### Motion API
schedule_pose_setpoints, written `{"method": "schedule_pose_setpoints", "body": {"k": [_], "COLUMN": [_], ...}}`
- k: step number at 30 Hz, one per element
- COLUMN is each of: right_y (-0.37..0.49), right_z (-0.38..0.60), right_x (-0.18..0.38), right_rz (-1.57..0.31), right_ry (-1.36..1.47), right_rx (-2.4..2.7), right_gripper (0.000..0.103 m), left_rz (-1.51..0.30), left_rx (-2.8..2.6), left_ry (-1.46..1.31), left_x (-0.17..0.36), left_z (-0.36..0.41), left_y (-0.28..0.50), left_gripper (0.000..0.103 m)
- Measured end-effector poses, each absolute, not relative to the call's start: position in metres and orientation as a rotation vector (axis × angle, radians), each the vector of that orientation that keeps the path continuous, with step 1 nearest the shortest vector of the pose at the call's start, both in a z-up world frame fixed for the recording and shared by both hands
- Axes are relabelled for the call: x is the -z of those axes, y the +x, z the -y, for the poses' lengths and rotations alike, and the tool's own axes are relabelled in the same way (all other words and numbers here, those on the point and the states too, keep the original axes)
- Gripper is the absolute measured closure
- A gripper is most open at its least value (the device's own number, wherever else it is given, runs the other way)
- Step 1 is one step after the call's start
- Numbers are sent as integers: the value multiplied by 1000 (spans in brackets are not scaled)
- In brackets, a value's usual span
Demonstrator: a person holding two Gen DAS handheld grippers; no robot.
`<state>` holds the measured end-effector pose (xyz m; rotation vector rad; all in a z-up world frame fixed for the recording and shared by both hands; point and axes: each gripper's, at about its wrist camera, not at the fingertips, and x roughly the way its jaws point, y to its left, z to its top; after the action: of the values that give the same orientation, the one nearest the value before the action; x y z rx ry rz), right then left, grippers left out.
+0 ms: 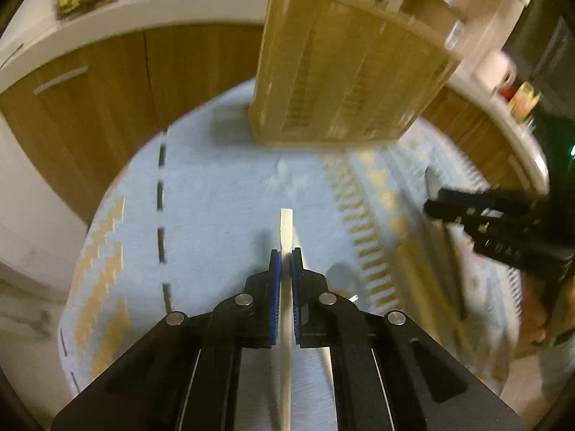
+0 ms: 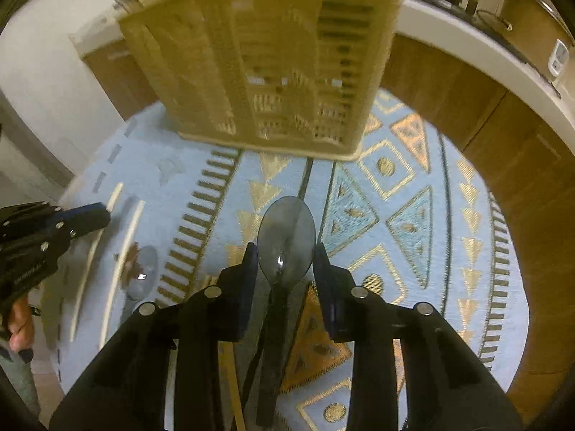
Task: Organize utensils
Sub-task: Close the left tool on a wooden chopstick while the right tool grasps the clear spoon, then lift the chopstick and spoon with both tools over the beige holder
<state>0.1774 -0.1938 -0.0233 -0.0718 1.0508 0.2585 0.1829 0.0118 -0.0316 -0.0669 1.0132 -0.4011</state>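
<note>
Sorting is midway: left gripper clamps a flat white utensil handle, right gripper stands wide around a dark grey spoon; beige slotted basket waits.

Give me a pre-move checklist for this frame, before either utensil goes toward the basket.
1. Left gripper shut on the white chopstick: ok, its blue pads are closed against the stick.
2. Right gripper has the dark spoon secured: cannot tell; the bowl sits between the fingers with gaps on both sides.
3. Slotted basket upright on the cloth, ahead of both grippers: ok.
4. The two grippers apart from each other: ok.
5. Other utensils left on the cloth: not ok, a spoon and pale sticks remain.
6. Basket compartments free: cannot tell, blurred.
</note>
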Motion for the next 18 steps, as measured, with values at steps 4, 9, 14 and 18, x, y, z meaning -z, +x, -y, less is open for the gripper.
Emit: {"method": "schedule_pose_setpoints", "body": {"k": [4,9,14,18], "right_y": [158,135,117,122], "right_z": [205,216,218,221], "right_x": [2,-26,-69,-100], "right_rz": [-948,-798,-585,-481], "right_ry": [-54,-17,-2,41], "right_rx": [-297,-340,-338,-326], "right_gripper": [75,75,75,75], "left_rz": [-889,-721,-530,-395], "left_rx": [445,476,478,476], "left_ry": [-126,-158,-173,-197], "left_x": [4,-35,-84,-123], "left_z": [-13,1,7,10], "left_y": [171,156,141,144], "left_gripper": [100,100,100,100]}}
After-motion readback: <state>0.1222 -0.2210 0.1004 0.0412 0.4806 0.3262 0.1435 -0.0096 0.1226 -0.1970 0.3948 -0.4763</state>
